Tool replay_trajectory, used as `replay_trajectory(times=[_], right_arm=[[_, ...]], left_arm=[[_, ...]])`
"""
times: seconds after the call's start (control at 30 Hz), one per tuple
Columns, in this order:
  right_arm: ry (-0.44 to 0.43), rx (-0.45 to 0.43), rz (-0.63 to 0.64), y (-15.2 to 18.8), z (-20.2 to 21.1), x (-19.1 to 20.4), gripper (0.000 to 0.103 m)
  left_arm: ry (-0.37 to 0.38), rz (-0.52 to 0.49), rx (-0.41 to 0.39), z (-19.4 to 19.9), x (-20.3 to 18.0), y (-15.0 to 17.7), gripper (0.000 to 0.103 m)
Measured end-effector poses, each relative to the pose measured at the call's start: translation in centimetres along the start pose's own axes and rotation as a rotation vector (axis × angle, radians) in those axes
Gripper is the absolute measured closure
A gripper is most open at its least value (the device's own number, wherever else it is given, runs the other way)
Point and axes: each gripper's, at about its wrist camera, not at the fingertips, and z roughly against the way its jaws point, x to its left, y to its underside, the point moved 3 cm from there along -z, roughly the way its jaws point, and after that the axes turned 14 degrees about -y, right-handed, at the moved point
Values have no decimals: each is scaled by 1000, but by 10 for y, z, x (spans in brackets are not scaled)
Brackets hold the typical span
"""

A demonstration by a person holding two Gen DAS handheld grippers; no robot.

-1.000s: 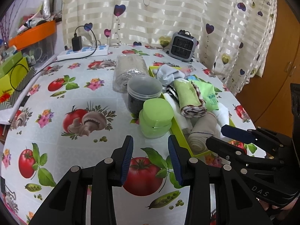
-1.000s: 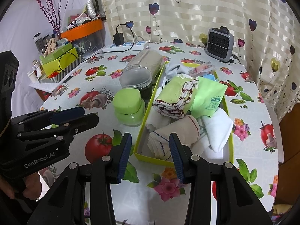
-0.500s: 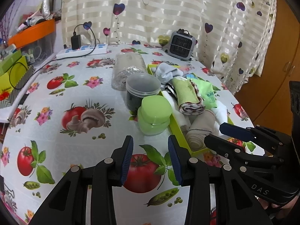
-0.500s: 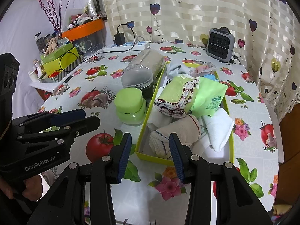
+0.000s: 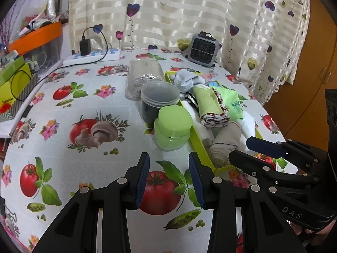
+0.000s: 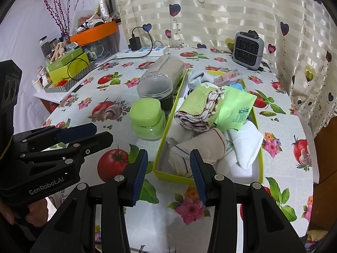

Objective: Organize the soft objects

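Left gripper (image 5: 169, 175), right gripper (image 6: 168, 174) both apart, empty; rolled towels fill rectangular green tray (image 6: 174, 176).

- We see even, soft, fairly bright indoor light in both views; the striped curtain (image 5: 189, 10) at 12 o'clock glows, as if lit from behind.
- We find only faint, short shadows under the green jar (image 5: 172, 126) and the yellow-green tray (image 6: 258, 126).
- Mild sheen shows on the tablecloth (image 5: 63, 109).
- Fisheye bending grows toward the rim; black vignette fills the corners.
- Centre is sharp; the shelf clutter at 10 o'clock is soft.
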Motion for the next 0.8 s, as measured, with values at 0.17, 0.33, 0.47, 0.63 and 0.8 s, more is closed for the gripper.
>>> replay_trajectory(times=[0.17, 0.33, 0.47, 0.63, 0.8], right_arm=[[0, -2, 1, 0, 0, 1, 60], [0, -1, 0, 0, 1, 1, 60], [-1, -1, 2, 1, 1, 2, 60], [-1, 0, 1, 0, 1, 1, 60], [-1, -1, 3, 0, 1, 1, 60]], left_arm=[[-5, -5, 1, 0, -1, 2, 66], [-3, -4, 4, -1, -2, 2, 66], [-1, -6, 8, 0, -2, 3, 66], [1, -5, 8, 0, -2, 3, 66], [-2, -6, 7, 1, -2, 3, 66]])
